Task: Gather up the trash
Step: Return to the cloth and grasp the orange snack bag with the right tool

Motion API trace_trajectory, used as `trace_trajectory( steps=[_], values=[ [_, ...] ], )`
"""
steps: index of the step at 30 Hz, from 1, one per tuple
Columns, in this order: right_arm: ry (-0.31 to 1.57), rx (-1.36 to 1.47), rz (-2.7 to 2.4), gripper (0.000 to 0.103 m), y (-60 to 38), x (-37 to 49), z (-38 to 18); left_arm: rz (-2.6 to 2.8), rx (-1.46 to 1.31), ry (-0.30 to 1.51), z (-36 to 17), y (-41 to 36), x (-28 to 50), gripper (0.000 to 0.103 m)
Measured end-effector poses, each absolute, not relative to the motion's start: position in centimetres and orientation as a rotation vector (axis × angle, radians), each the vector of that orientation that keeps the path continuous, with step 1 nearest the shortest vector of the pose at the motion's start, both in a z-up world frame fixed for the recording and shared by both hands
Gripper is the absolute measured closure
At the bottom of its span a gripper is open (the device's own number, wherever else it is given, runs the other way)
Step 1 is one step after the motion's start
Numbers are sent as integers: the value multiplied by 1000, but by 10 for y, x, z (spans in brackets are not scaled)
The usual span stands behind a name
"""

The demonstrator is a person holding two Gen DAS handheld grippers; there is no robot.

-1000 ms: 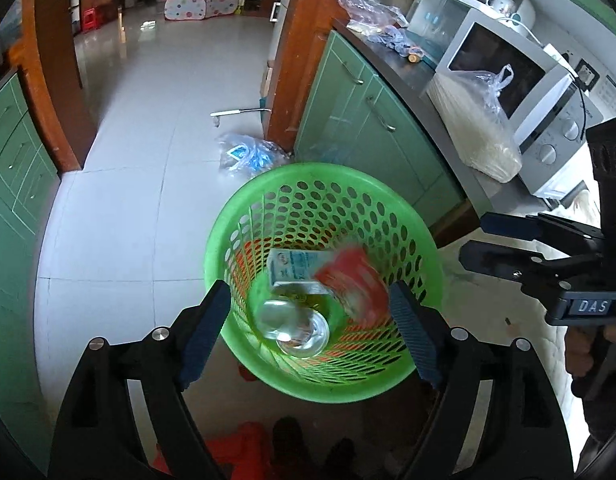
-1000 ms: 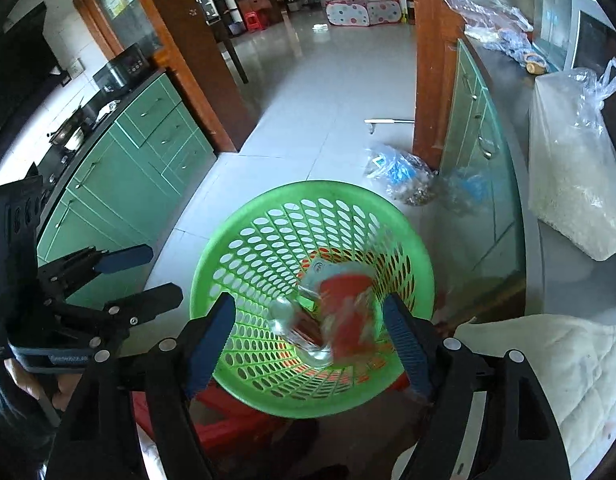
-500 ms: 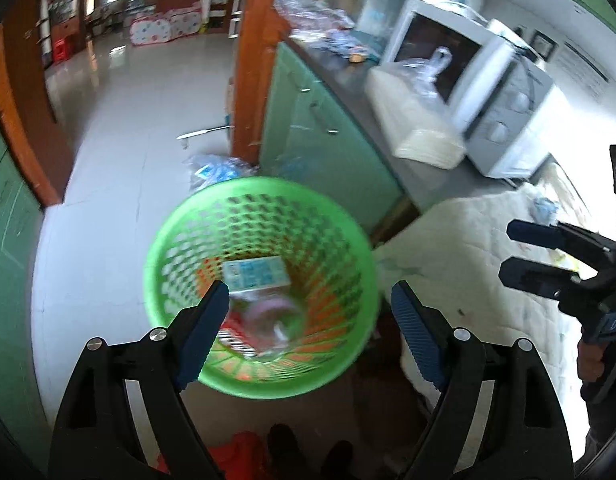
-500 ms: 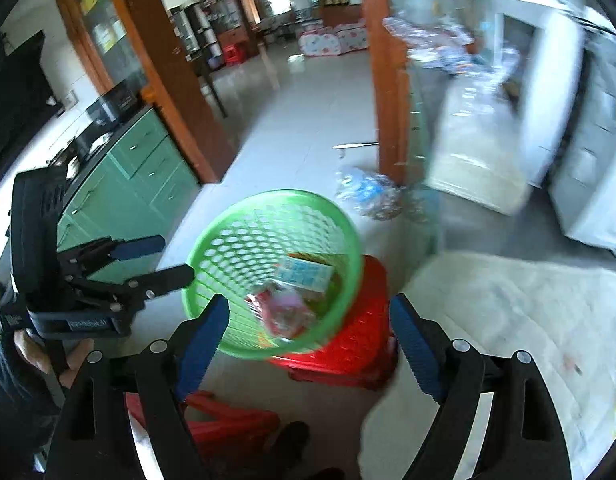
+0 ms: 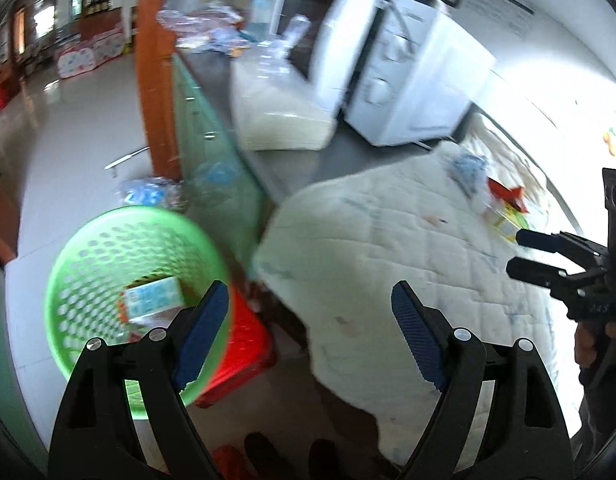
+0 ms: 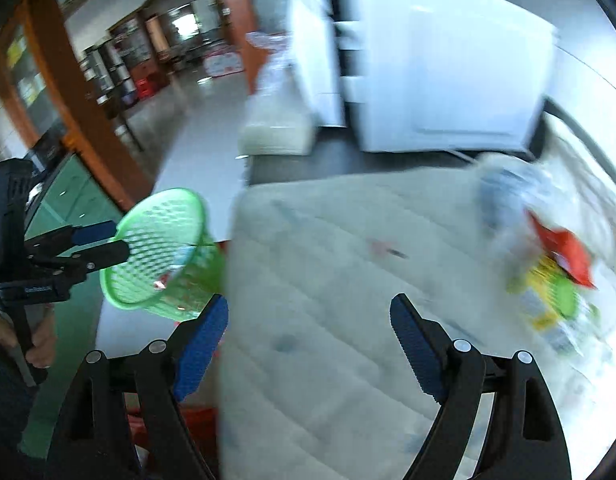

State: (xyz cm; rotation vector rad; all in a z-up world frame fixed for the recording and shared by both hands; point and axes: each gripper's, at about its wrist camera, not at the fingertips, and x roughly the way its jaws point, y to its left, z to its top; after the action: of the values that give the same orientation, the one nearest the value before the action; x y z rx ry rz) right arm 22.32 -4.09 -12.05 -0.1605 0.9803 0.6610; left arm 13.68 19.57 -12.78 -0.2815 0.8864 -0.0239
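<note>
Inside the green basket [image 5: 104, 248], only the left view shows a carton [image 5: 152, 300]; both grippers' jaws gape, released.

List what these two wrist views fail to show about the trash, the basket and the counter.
- Trash pile on the quilted cloth: motion blur in the right wrist view; only red, yellow and green wrappers show, number and type unclear.
- Green basket contents: left wrist view, the left gripper finger covers part; one carton readable.
- Red stool: mostly hidden under the basket.
- Microwave: blurred; controls unreadable.
</note>
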Motion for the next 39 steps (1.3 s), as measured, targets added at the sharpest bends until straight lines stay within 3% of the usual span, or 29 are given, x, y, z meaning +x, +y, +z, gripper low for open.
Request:
trace_trajectory(
  steps=[13, 17, 29, 32, 34, 37, 39],
  values=[
    [953, -150, 419, 23, -173, 285, -121, -131, -209, 941, -131, 111, 170, 20],
    [954, -207, 405, 29, -178, 312, -124, -147, -190, 956, -133, 97, 177, 20],
    [956, -486, 385, 56, -161, 353, -159, -186, -158, 1013, -144, 67, 195, 20],
    [951, -514, 373, 67, -163, 359, -163, -199, -155, 1022, -145, 59, 200, 20],
    [955, -511, 368, 82, -168, 363, -165, -211, -153, 1027, -146, 52, 204, 20],
    [951, -475, 369, 95, -176, 365, -162, -232, -159, 1034, -146, 43, 209, 20],
    [940, -425, 370, 97, -185, 364, -155, -247, -158, 1037, -146, 34, 213, 20]
  ],
)
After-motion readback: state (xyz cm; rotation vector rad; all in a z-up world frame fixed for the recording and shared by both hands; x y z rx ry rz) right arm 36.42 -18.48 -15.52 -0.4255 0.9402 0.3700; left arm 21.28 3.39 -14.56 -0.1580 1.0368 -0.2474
